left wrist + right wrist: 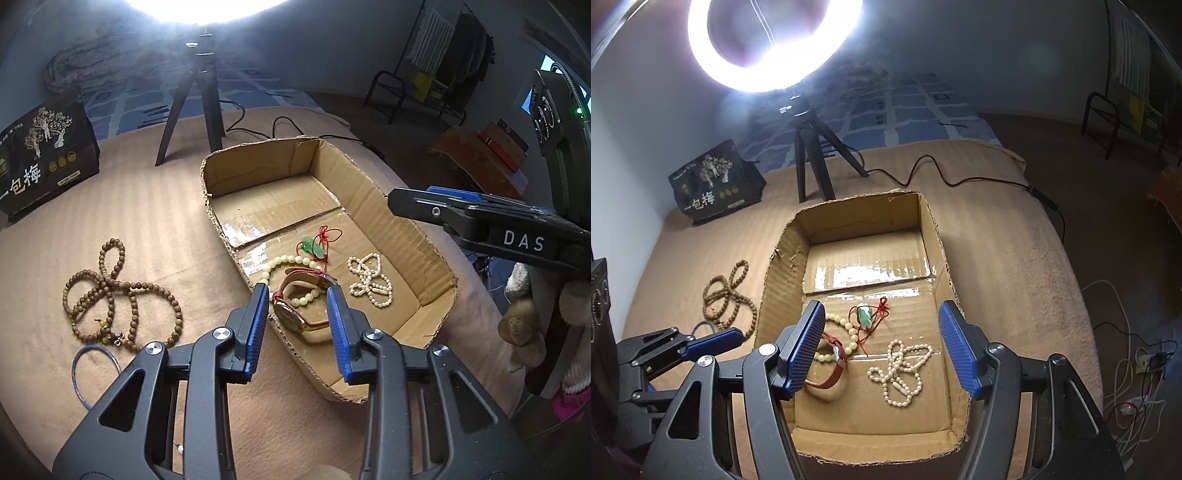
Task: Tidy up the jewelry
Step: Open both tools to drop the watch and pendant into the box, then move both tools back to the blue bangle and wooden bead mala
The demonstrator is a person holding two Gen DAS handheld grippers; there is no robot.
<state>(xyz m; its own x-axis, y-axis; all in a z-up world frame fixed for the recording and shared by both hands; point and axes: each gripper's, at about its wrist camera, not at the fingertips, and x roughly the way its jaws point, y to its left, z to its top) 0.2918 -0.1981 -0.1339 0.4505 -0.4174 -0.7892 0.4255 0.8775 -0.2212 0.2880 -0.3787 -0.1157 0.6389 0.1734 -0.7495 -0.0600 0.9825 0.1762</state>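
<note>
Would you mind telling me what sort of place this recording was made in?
Probably a bedroom at home, set up for filming: a blue patterned bedspread, a ring light on a tripod, and a clothes rack along the wall.

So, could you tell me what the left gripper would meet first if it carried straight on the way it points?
Most likely the watch lying in the cardboard box; it sits right between the open left gripper's fingertips, though depth is hard to judge.

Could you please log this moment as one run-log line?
left gripper: open above watch | right gripper: open over cardboard box | brown bead necklace: still outside
</note>
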